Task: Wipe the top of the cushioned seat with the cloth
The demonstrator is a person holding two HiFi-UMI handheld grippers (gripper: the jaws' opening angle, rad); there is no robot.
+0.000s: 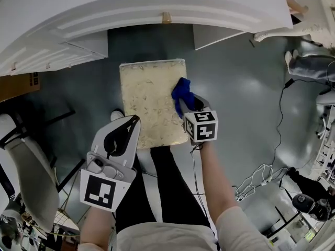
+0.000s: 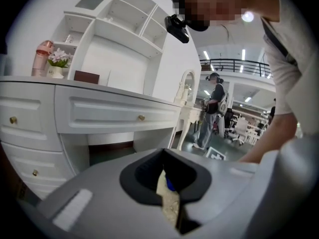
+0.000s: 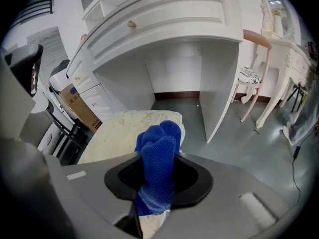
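The big white bench (image 1: 157, 4) with its drawers is curving across the far side, its knee gap opening onto the grey floor (image 1: 235, 88). In front of that gap the cushioned seat (image 1: 146, 103) is standing, its cream patterned top facing up. The person is standing at its near edge, dark trouser legs (image 1: 167, 187) running up to it. The left gripper (image 1: 133, 124) is hanging by the seat's near left corner, tip just over the left edge, jaws together and carrying nothing. The right gripper (image 1: 187, 107) is pointing steeply down at the seat's right edge, jaws clamping tight on the blue cloth (image 1: 181, 89). The cloth is bunching out past the tips and lying over the right side of the seat top.
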